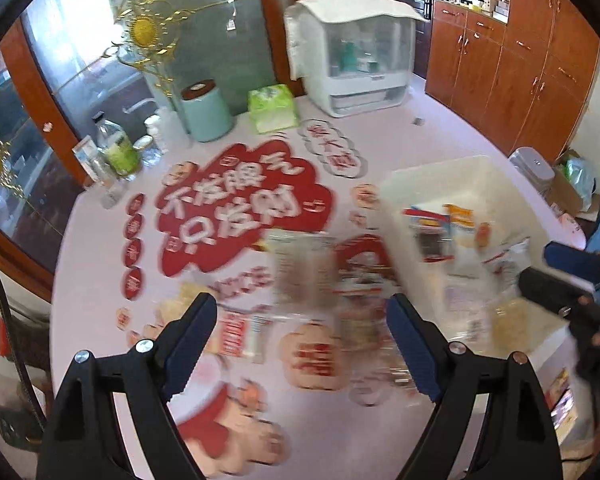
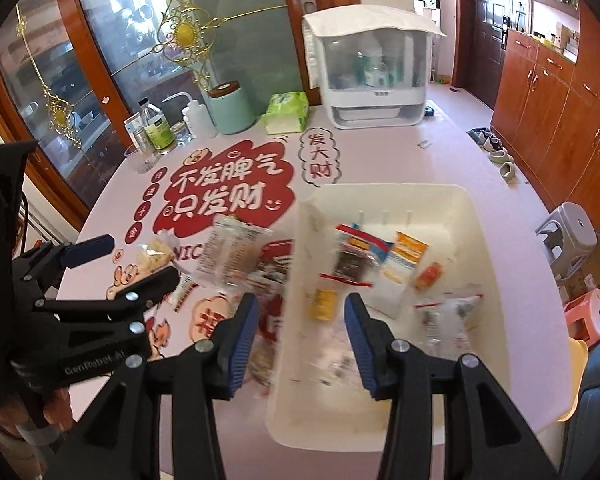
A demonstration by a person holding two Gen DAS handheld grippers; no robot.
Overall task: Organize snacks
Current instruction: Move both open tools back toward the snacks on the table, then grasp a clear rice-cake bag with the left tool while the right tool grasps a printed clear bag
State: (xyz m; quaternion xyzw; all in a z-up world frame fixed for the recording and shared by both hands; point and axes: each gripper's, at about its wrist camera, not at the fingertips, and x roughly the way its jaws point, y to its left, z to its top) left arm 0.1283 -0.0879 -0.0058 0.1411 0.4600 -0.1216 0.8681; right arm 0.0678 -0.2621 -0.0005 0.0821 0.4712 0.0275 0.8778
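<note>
A white plastic bin [image 2: 476,240] sits on the round table and holds several snack packets, among them an orange and white one [image 2: 406,260]. It also shows in the left wrist view [image 1: 452,172]. More packets lie on the table left of the bin, such as a clear printed bag [image 2: 232,252] and a pale yellow snack [image 2: 154,258]. My left gripper [image 1: 302,336] is open and empty above these loose packets; it also shows in the right wrist view [image 2: 128,258]. My right gripper [image 2: 302,332] is open and empty over the bin's near left wall.
At the table's far side stand a white covered appliance [image 2: 374,76], a green tissue pack [image 2: 286,114], a mint canister [image 2: 232,108] and several bottles [image 2: 156,128]. A glass cabinet is behind. Wooden cupboards [image 2: 560,92] and stools [image 2: 572,236] are to the right.
</note>
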